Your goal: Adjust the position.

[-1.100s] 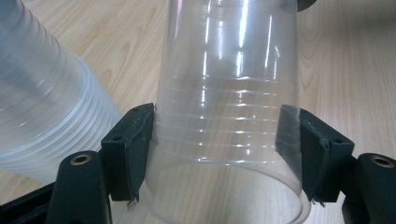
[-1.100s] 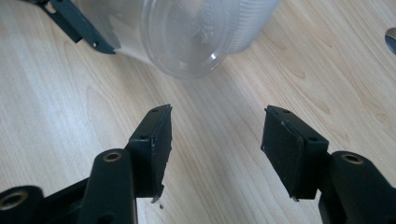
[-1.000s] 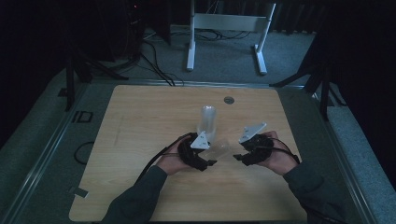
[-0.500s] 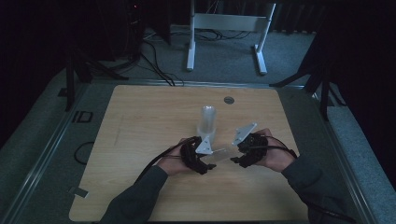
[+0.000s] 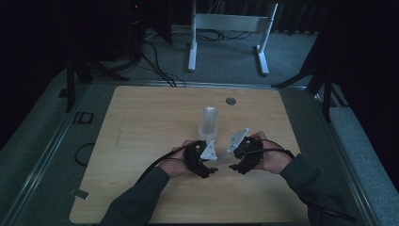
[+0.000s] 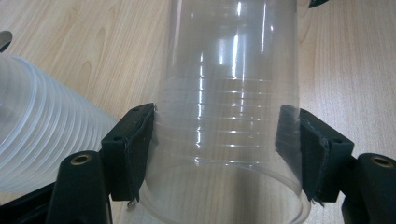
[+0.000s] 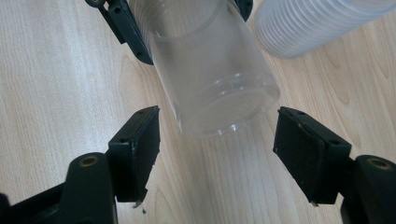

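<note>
One clear cup (image 6: 229, 130) between left tool (image 6: 219, 154) pads

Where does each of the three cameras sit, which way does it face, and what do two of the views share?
High view: above the table, facing forward and down; forearms, left hand-held gripper, right hand-held gripper.
Left gripper view: on that gripper, along its jaws shut on the clear cup.
Right gripper view: along its open jaws, just opened, toward the cup's base.
Shared: both gripper views show the cup and the cup stack.
</note>
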### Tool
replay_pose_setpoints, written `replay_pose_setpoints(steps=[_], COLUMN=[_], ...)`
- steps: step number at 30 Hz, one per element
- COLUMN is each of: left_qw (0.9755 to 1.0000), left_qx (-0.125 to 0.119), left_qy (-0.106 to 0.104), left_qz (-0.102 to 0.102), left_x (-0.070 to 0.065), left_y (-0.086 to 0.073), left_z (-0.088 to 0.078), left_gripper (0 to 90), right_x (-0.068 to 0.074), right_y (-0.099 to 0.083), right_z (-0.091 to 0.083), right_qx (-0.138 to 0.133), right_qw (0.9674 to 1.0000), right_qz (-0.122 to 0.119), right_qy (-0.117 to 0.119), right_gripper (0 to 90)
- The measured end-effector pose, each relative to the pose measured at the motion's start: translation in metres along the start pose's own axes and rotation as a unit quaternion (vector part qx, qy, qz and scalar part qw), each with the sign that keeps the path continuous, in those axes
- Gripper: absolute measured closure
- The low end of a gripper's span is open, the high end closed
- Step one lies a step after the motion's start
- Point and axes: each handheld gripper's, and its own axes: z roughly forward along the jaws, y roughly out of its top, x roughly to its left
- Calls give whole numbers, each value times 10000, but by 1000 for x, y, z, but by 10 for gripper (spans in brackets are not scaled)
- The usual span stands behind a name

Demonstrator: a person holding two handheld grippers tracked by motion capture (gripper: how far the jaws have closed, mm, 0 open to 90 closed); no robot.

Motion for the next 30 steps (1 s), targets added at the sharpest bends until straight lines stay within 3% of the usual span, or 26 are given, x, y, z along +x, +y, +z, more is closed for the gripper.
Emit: replay_pose_setpoints(steps=[14,30], left_qw=[9995,9990], left_qx=[35,51], left_qy=[-38,-67], left_qz=[317,433], left_x=[-8,-11], left_y=[5,8], left_z=[0,2], left_gripper=[294,291], right_x=[6,8], right_y=[7,5], right_z=[8,14], right_qx=[131,305], right_qw=[9990,9982], right_qz=[-408,-467], right_qy=[94,218], right_gripper=[313,383])
